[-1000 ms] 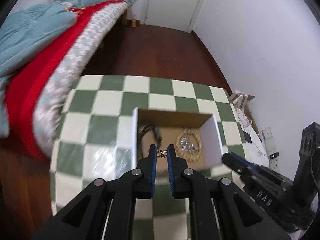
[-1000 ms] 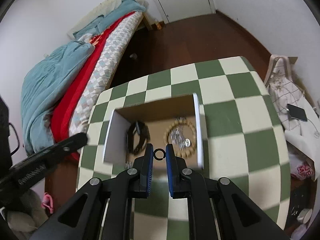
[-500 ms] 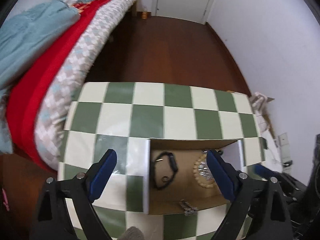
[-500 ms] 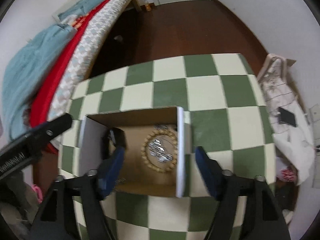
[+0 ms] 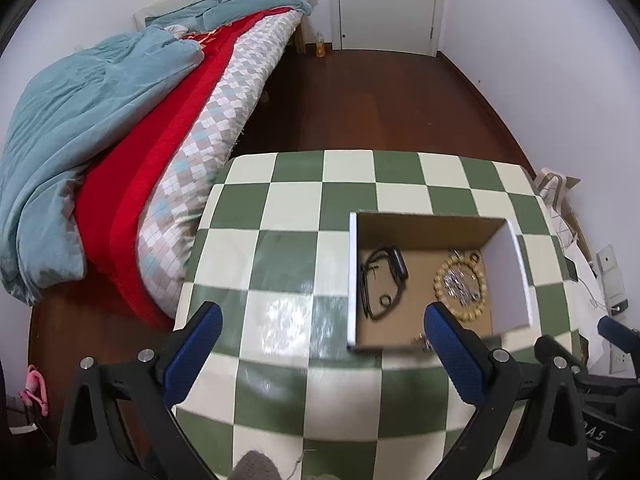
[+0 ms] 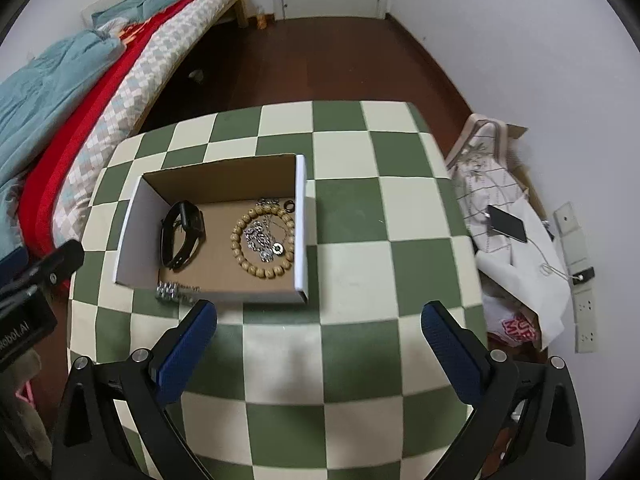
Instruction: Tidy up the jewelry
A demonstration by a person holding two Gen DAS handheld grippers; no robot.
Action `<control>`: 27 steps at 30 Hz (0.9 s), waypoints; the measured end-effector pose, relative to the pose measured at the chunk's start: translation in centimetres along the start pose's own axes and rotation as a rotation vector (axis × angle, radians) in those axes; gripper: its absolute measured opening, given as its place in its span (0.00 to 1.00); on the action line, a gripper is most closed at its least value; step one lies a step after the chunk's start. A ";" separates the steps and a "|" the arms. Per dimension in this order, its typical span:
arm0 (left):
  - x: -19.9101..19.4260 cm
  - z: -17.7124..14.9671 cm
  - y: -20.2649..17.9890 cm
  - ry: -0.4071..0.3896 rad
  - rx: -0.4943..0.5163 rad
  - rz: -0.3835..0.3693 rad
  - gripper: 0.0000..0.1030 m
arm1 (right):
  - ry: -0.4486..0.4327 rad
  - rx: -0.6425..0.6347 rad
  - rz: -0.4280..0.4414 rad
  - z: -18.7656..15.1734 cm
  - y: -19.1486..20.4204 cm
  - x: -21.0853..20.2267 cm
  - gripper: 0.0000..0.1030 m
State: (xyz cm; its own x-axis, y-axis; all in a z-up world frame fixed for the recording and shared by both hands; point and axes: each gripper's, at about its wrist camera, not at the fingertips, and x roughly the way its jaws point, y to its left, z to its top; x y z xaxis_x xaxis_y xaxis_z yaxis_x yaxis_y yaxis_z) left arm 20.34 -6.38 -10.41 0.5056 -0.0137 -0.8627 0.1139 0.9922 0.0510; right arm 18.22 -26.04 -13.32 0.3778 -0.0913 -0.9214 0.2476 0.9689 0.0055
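An open cardboard box (image 6: 301, 232) (image 5: 352, 280) sits on the green-and-white checked table (image 6: 360, 216) (image 5: 280, 208). Inside lie a black watch (image 6: 182, 234) (image 5: 382, 276), a wooden bead bracelet (image 6: 264, 268) (image 5: 440, 284) ringed around a silver chain (image 6: 260, 238) (image 5: 460, 286), and a small dark ring (image 6: 289, 205) in the far right corner. A small silver piece (image 6: 172, 292) rests at the box's near left edge. My left gripper (image 5: 324, 340) and right gripper (image 6: 318, 344) both hang open above the table, nearer than the box, holding nothing.
A bed (image 5: 120, 128) with teal and red covers runs along the table's left side. A phone (image 6: 506, 224) lies on fabric and bags to the table's right, by wall sockets (image 6: 586, 312). Dark wooden floor (image 6: 320, 60) stretches to a white door.
Both grippers were shut over the box, the left on a small silver piece, the right on the dark ring. They opened, both pieces now lie at the box, and both grippers drew back.
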 end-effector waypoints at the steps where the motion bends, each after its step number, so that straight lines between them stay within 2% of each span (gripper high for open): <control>1: -0.5 -0.3 -0.1 -0.005 0.002 0.002 1.00 | -0.011 0.005 -0.001 -0.5 -0.2 -0.8 1.00; 10: -8.0 -3.6 -0.2 -0.099 -0.010 -0.023 1.00 | -0.149 0.019 -0.015 -4.4 -1.1 -9.6 1.00; 21: -18.7 -7.9 1.9 -0.230 -0.044 -0.029 1.00 | -0.325 -0.016 -0.020 -10.7 -1.0 -21.6 1.00; 27: -23.1 -10.4 2.6 -0.275 -0.039 -0.039 1.00 | -0.397 -0.025 -0.033 -13.9 -0.8 -26.3 1.00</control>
State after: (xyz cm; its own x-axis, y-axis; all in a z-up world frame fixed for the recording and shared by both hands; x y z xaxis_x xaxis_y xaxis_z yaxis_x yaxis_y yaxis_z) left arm 0.08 -2.20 4.42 0.7151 -0.0799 -0.6944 0.1079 0.9942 -0.0033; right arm -4.30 -21.20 5.55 0.6870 -0.1995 -0.6987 0.2451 0.9688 -0.0357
